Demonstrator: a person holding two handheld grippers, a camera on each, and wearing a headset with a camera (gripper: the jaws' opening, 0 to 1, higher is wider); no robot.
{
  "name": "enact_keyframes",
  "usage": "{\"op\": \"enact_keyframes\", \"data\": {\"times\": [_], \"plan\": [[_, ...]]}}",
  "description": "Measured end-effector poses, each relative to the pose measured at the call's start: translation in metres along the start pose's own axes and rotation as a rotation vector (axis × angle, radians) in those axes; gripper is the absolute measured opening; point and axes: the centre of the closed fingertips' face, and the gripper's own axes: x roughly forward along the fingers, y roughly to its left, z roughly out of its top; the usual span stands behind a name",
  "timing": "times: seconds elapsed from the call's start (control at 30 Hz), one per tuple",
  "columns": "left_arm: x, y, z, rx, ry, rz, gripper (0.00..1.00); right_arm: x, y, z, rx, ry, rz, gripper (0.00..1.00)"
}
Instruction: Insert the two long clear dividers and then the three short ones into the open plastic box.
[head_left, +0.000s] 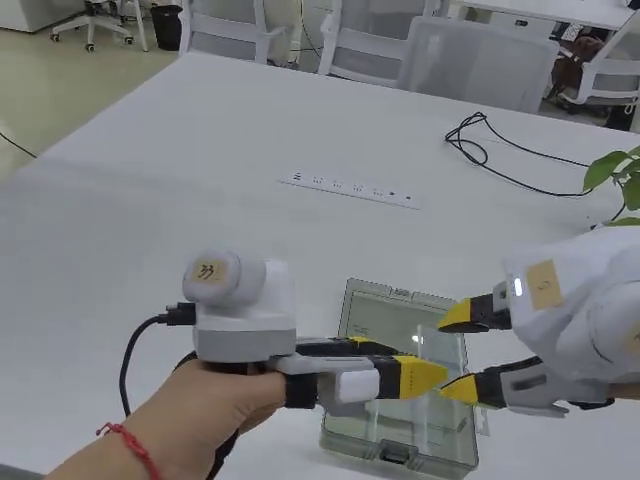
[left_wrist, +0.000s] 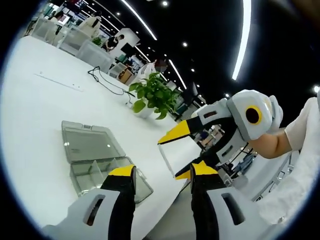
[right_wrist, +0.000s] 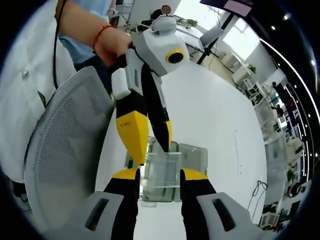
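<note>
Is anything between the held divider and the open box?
The left gripper has its tips at the clear divider held by the right gripper, above the box; whether they block its way down is unclear. Nothing else visible intervenes.

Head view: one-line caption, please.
Right hand-held gripper holds a clear divider over the open plastic box, facing the left hand-held gripper.

White left gripper (head_left: 431, 372), yellow-tipped black jaws
</note>
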Motion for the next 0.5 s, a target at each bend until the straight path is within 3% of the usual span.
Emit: {"op": "enact_keyframes", "data": {"times": [0.2,0.5], "plan": [[0.003,-0.003,-0.001,-0.049,-0.014,-0.015,0.27,0.0,0.0,0.011,-0.023,0.001,-0.007,0.33],[0.001,-0.003,0.001,-0.091,-0.031,-0.028,0.1,0.0,-0.001,0.013,-0.057,0.029,-0.011,0.33]]}}
